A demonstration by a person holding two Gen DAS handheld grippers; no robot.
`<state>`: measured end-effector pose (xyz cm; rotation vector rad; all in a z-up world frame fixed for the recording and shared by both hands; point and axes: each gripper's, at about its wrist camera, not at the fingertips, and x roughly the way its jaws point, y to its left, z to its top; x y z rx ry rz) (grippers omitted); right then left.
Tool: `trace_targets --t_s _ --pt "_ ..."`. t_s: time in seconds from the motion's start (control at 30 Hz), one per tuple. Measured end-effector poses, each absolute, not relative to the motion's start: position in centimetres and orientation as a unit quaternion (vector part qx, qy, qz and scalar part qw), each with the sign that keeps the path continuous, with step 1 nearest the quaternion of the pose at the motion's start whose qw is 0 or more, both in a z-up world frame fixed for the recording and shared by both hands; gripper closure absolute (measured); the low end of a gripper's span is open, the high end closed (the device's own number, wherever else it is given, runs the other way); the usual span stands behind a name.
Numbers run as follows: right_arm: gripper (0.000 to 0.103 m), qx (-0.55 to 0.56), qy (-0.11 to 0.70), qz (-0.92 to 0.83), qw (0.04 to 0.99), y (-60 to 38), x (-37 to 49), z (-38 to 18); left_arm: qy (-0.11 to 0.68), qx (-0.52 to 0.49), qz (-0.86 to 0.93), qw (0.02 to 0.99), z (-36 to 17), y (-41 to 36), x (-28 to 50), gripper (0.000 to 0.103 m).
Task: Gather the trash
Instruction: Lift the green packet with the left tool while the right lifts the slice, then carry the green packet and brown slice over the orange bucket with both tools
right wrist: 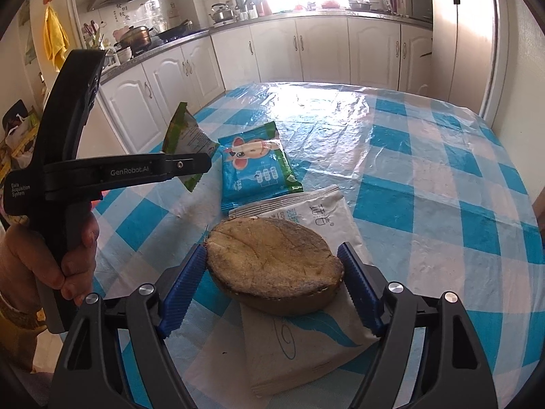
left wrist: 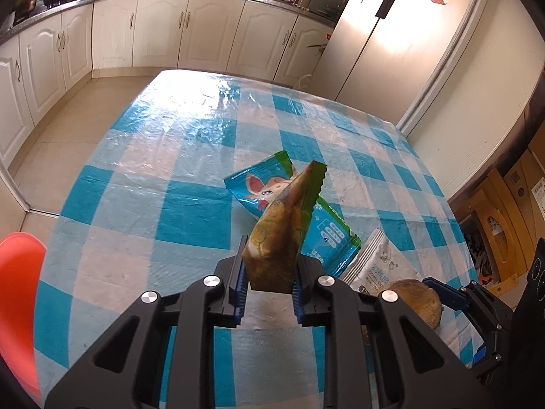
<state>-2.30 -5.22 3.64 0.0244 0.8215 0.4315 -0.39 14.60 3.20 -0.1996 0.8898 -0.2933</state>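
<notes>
On the blue-and-white checked table (left wrist: 163, 177), my left gripper (left wrist: 269, 283) is shut on a green and yellow snack wrapper (left wrist: 284, 225) that stands upright between its pads. From the right wrist view the left gripper (right wrist: 196, 165) is seen side-on with the wrapper (right wrist: 185, 129) sticking up. My right gripper (right wrist: 272, 252) is shut on a brown round half shell (right wrist: 272, 262), blue pads touching both its sides. The shell (left wrist: 417, 298) rests on a white packet (right wrist: 306, 344). A blue wipes pack (right wrist: 255, 170) lies flat just beyond; the left wrist view shows the pack (left wrist: 269, 187) behind the wrapper.
An orange chair (left wrist: 17, 289) stands at the table's near left edge. Cardboard boxes (left wrist: 504, 225) sit on the floor to the right. White cabinets (left wrist: 153, 34) and a fridge (left wrist: 391, 51) line the far side. A person's hand (right wrist: 68, 266) grips the left tool's handle.
</notes>
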Motion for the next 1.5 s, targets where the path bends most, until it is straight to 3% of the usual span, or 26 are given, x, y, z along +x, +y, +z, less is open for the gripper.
trace_targets --t_s 0.77,1.5 --pt "0.024 0.015 0.389 0.225 0.893 -1.7 -2.7 6.3 0.374 -0.083 -0.103 0.918 6.9 19.8 -4.0 0.080" --pt "0.024 -0.046 0.389 0.324 0.861 10.6 -1.9 7.7 0.365 -0.116 0.002 0.924 6.1 31.3 -7.4 0.080"
